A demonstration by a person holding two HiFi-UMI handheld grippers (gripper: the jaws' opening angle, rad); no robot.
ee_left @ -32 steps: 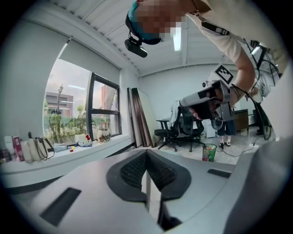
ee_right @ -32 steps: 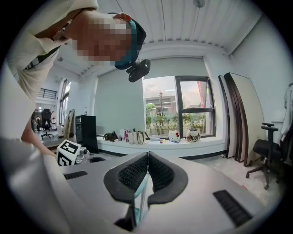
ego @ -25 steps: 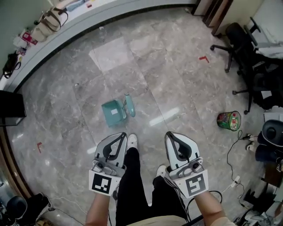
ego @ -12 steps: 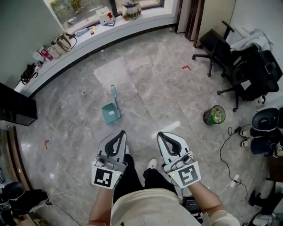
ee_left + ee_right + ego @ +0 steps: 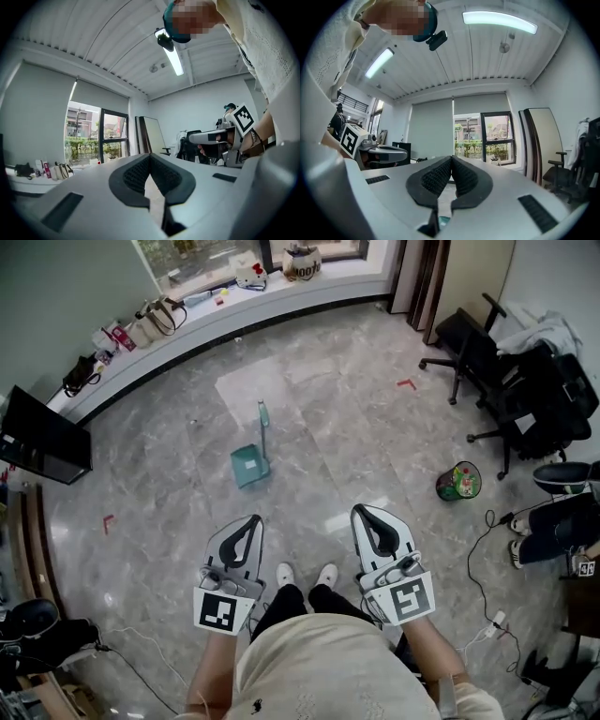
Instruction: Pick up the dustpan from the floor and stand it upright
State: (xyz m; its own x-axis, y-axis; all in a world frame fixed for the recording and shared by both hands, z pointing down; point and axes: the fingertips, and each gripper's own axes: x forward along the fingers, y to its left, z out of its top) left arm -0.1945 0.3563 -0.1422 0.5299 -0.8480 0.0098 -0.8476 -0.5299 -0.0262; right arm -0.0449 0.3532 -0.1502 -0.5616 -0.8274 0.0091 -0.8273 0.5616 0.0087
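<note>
Your left tool (image 5: 254, 519) is held low, out over the grey marble floor (image 5: 150, 484) just ahead of your shoes (image 5: 284, 574). Only the left gripper view shows its jaws plainly: the black pads meet at the tips with nothing between them.

The dustpan (image 5: 249, 466) appears in the head view alone. It is on the floor ahead of you, well apart from both tools and a little nearer the left one. Its teal pan faces you and its handle runs away toward the window ledge (image 5: 187, 320). From that steep angle you cannot tell whether it lies flat or stands. Both gripper views look up at the ceiling and window and do not show it.

Your right tool (image 5: 360, 510) is level with the left. The right gripper view shows its pads closed tip to tip and empty. Further right, a colourful wastebasket (image 5: 458, 481) stands on the floor, with office chairs (image 5: 511, 381) beyond it.
</note>
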